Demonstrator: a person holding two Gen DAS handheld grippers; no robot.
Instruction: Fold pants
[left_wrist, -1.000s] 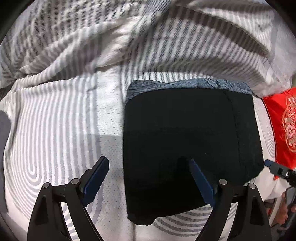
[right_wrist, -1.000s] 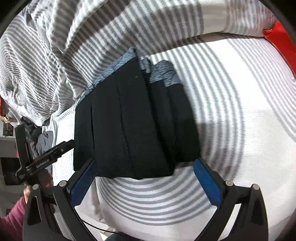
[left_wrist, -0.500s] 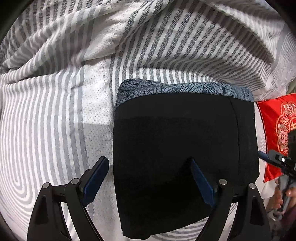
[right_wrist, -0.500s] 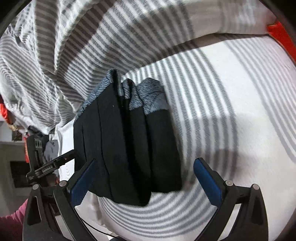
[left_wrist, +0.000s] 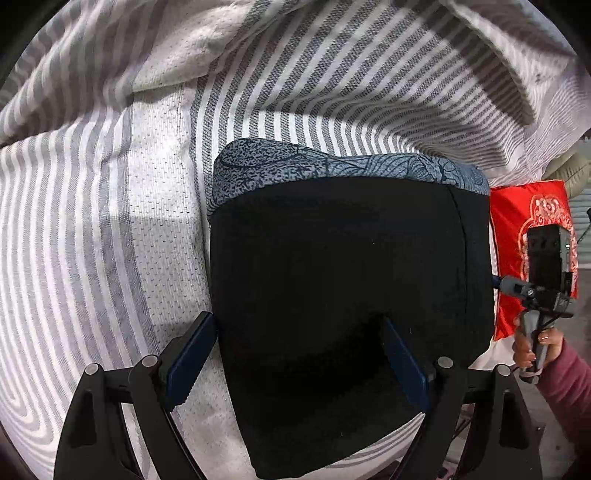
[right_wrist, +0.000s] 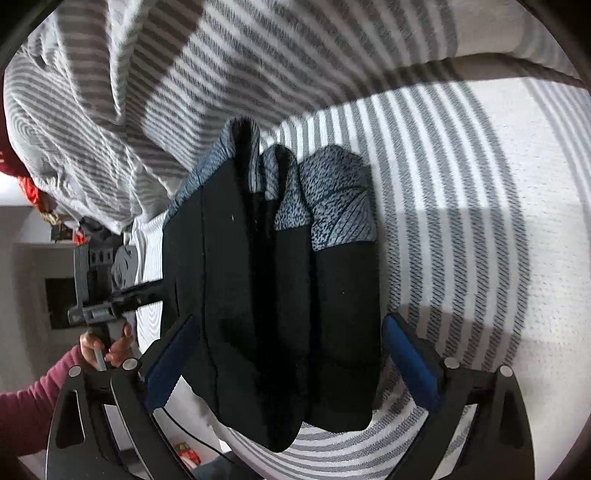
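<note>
Pants (left_wrist: 343, 306) lie folded in a compact stack on the striped bed (left_wrist: 110, 221); left gripper (left_wrist: 299, 365) and right gripper (right_wrist: 291, 362) both open, empty; folding apparently complete, next: withdraw or tidy edges.

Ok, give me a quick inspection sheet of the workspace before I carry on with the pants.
Surface: striped bedsheet, wrinkled; bunched striped duvet behind.
Job's things: black pants folded into a compact stack, patterned grey-blue waistband at the far end.
Clutter: red embroidered cushion beside the pants; grey cloth at the bed edge.
Grippers: left gripper open, over the pants; right gripper open, straddling the stack.
Cables: thin black cable below the right gripper.
Surroundings: person's maroon sleeve; pale furniture.
</note>
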